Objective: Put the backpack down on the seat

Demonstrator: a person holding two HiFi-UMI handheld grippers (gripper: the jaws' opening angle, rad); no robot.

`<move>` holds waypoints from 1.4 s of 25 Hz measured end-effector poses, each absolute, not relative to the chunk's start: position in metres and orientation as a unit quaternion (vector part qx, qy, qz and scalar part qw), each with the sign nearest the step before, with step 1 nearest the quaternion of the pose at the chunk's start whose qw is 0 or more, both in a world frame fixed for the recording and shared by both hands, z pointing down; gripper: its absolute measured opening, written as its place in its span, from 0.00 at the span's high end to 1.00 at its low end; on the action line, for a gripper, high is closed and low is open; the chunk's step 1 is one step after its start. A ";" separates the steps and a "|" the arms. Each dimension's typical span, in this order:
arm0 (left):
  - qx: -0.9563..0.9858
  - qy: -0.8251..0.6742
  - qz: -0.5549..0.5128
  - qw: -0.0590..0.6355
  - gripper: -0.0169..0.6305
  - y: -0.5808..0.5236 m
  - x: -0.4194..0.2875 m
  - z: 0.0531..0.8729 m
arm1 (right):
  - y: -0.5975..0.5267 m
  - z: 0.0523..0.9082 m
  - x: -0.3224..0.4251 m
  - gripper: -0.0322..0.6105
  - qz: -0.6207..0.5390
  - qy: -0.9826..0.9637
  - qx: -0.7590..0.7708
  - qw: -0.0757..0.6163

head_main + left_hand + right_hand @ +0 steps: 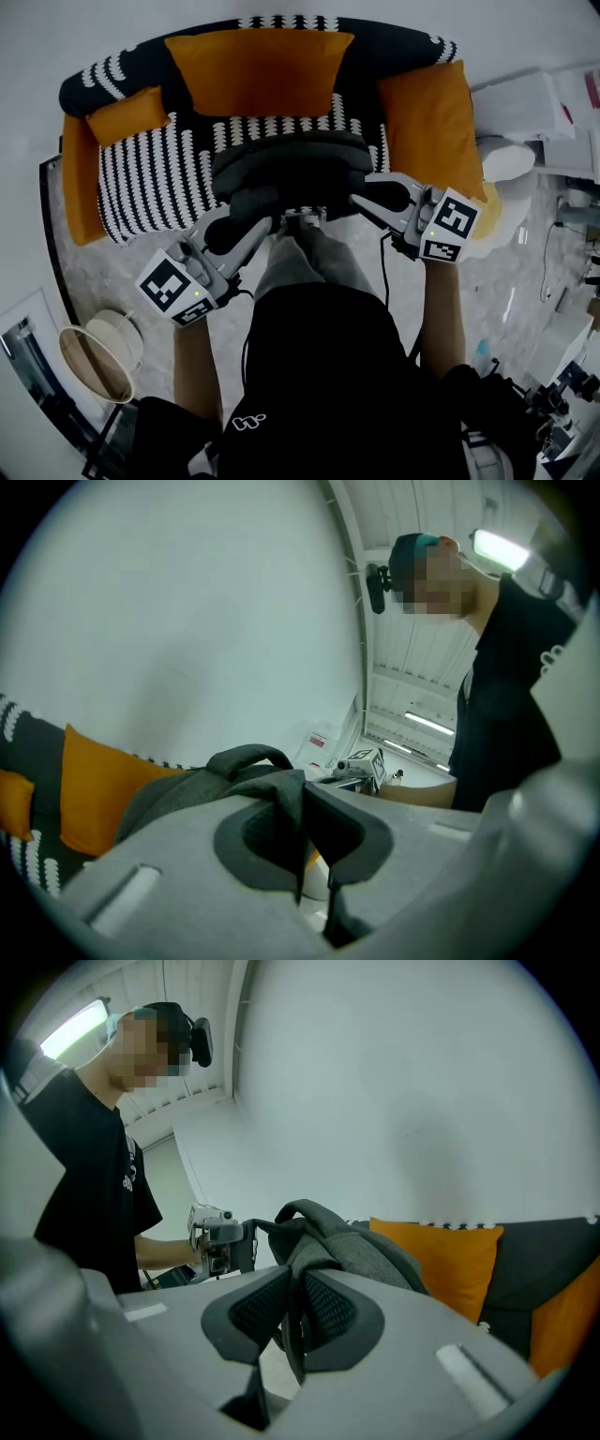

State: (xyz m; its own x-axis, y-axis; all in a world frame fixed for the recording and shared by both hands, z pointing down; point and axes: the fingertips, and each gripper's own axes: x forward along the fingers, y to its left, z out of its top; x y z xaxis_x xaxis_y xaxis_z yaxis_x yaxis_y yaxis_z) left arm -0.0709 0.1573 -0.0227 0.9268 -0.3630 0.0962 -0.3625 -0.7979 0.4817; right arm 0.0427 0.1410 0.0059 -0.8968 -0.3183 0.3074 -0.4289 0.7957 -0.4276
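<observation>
So you've got the backpack (291, 167) held up between both grippers right in front of you. It's over the middle front part of the seat (155, 178) of that black-and-white patterned sofa (94, 80). From the head view I honestly can't tell whether its bottom is touching the seat or hanging just above it.

Your left gripper (261, 227) comes in from the lower left and is clamped on the bag's left side. In the left gripper view both pads of the left gripper (302, 808) squeeze a fold of dark grey fabric, and the rest of the backpack (178, 789) bulges out beyond the jaws.

Your right gripper (364, 199) reaches in from the right and is closed on the other side. In the right gripper view it (295, 1312) pinches a strip of the same grey fabric, with the backpack (366, 1251) and its top loop rising just past the jaws.

A big orange cushion (258, 66) leans on the backrest behind the bag, and a smaller orange cushion (127, 112) sits at the left arm. There's a round white basket (98, 361) on the floor (122, 277) off to your left
</observation>
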 end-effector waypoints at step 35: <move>0.895 -0.202 0.074 0.390 0.94 0.136 -0.065 0.167 | 0.122 0.195 0.041 0.88 0.426 -0.865 0.227 0.133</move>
